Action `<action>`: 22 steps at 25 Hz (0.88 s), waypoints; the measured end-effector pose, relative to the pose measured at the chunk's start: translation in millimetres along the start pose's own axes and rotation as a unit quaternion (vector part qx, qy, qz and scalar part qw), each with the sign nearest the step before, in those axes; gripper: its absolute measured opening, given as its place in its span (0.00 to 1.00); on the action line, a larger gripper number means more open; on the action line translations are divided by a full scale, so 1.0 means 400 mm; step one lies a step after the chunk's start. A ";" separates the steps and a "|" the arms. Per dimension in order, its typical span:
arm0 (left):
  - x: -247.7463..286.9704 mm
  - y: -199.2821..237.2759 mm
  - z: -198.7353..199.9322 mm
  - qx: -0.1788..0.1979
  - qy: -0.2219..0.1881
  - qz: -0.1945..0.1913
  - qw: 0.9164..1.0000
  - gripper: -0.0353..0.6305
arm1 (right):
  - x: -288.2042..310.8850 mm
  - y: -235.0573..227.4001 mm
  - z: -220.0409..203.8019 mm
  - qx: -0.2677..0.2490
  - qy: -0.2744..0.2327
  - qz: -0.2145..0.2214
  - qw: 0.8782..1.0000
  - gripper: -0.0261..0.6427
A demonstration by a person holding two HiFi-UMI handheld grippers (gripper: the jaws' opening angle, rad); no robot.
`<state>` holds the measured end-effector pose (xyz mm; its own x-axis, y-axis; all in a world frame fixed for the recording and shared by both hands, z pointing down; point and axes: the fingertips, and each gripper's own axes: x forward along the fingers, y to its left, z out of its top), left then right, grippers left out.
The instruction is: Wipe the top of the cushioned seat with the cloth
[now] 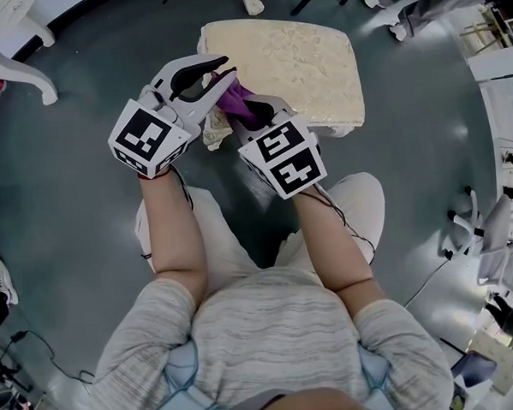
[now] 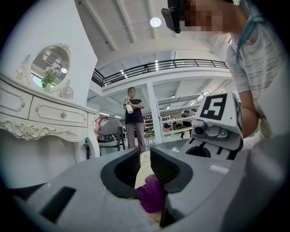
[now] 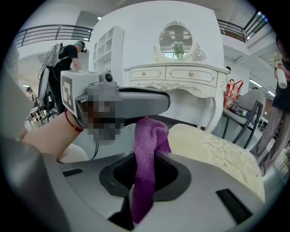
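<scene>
Between jaws of right tool [image 3: 145, 174], cloth [image 3: 148, 136] clamped.

No legible text, brand or number found. Left marker cube [image 1: 150, 137] and right marker cube [image 1: 286, 161] bear only black-and-white square patterns, not readable characters.

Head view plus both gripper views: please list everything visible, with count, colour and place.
cushioned seat: one, cream, ahead of the person
cloth: one, purple, at the seat's near corner
dressing table: one, white, oval mirror, behind the seat
bystander: one, dark top, white bottle, background
floor: grey-green, all around
left gripper: one, grey, jaws apart, cloth low in the gap
right gripper: one, grey, shut on the cloth
forearms: two, bare, behind the grippers
</scene>
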<state>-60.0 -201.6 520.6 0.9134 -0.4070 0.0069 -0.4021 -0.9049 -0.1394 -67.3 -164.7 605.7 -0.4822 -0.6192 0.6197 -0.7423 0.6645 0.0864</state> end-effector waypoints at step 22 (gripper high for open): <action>0.025 0.001 0.030 -0.012 -0.026 0.008 1.000 0.17 | -0.046 0.030 0.045 0.137 -0.121 0.163 0.970 0.13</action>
<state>-50.4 -204.4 508.6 0.9084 -0.4154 -0.0471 -0.4180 -0.9011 -0.1154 -75.8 -153.0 581.1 -0.7823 -0.4974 0.3750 -0.6120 0.7260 -0.3137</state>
